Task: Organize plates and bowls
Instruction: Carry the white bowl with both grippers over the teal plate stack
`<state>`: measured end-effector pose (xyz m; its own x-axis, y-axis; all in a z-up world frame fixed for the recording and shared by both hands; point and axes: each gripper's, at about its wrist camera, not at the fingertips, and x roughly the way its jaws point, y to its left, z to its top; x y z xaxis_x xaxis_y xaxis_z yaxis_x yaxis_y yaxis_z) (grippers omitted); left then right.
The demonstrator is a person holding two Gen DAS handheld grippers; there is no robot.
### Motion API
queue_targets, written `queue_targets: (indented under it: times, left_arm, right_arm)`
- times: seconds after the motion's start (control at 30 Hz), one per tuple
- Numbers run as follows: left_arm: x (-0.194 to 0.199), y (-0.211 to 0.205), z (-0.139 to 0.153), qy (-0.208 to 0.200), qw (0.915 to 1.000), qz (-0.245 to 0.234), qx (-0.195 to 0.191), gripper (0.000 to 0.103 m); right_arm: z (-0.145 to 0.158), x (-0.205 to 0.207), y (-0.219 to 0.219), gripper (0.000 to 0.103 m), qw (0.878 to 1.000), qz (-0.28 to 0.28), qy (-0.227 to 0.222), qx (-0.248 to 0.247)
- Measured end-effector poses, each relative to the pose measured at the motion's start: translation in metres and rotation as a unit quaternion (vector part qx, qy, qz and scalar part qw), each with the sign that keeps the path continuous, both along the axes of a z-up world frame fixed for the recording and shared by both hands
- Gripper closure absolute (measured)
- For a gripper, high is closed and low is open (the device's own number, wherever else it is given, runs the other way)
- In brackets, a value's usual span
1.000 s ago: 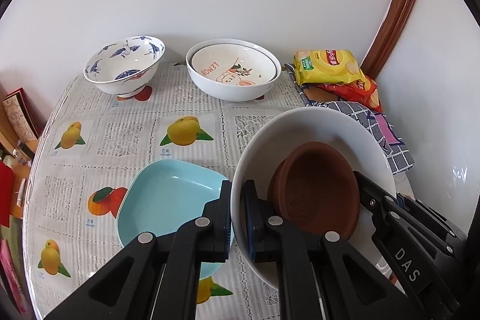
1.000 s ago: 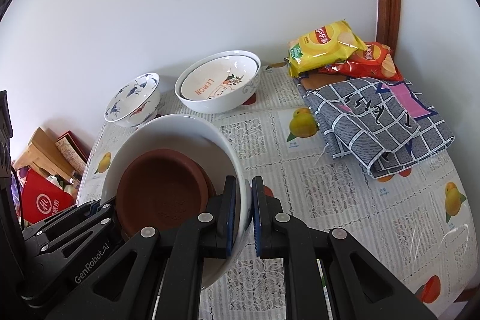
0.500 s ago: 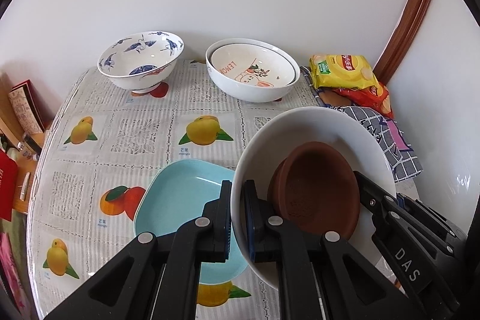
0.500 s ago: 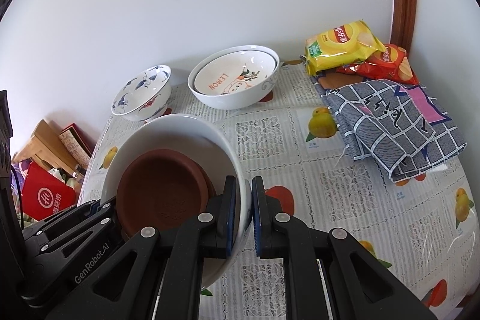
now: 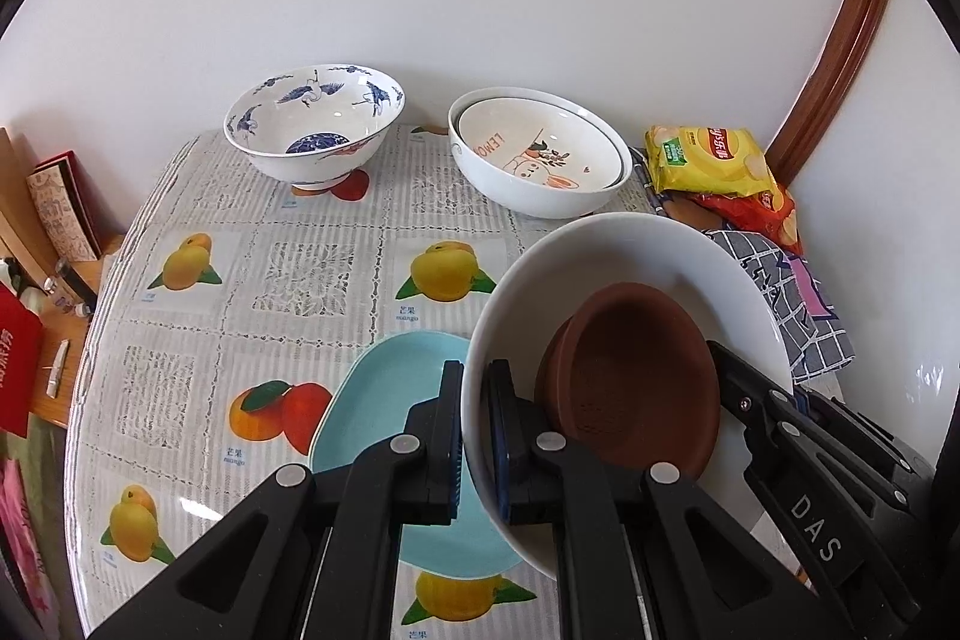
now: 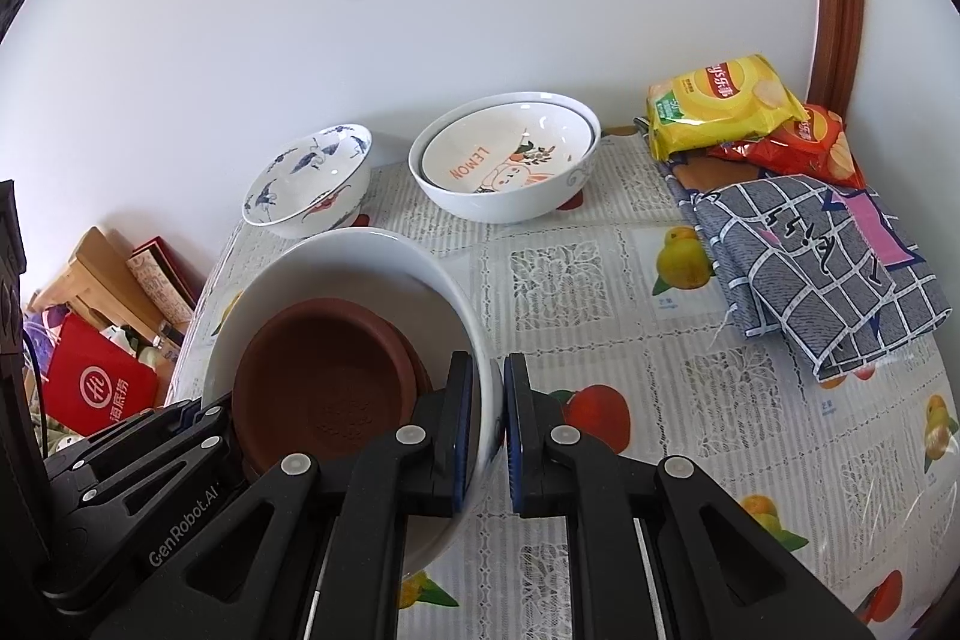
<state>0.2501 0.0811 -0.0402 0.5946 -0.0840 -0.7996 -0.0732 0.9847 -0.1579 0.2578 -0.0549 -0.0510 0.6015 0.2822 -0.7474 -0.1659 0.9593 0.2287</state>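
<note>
Large white bowl [image 5: 630, 256] held off the worktop [image 5: 312, 274] by both grippers, low right in the left wrist view, low left in the right wrist view. Left gripper [image 5: 475, 436] with jaws pinching the bowl's near-left rim, one blue pad outside, one inside. Right gripper [image 6: 498, 436] with jaws pinching the opposite rim likewise, wall of the bowl between the pads. Inside the white bowl, a brown saucer-like dish [image 5: 636, 376], tilted, leaning against the inner wall. Beneath the left gripper, a light-blue square plate [image 5: 384, 400] flat on the fruit-printed tablecloth, partly hidden by the bowl and the jaws. Toward the wall, upper left of the left wrist view, a blue-and-white crane-pattern bowl [image 5: 315, 124], upright. Beside it, upper centre, two nested white bowls [image 5: 540, 154], the inner one lettered LEMON. At the upper right, a yellow crisp packet [image 5: 708, 160] lying over a red crisp packet [image 5: 762, 214], both next to a folded grey checked cloth [image 6: 822, 268]. Off the worktop's left edge, a red bag [image 6: 96, 382] and boxes, details unclear.
</note>
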Motion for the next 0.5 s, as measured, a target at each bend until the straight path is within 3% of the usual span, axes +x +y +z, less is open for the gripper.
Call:
queue_targets:
  times: [0.5]
  left_arm:
    - [0.004, 0.019, -0.004, 0.003, 0.9999, 0.011, -0.002, 0.095]
  right_arm:
    - [-0.002, 0.007, 0.021, 0.093, 1.000, 0.013, 0.000, -0.004]
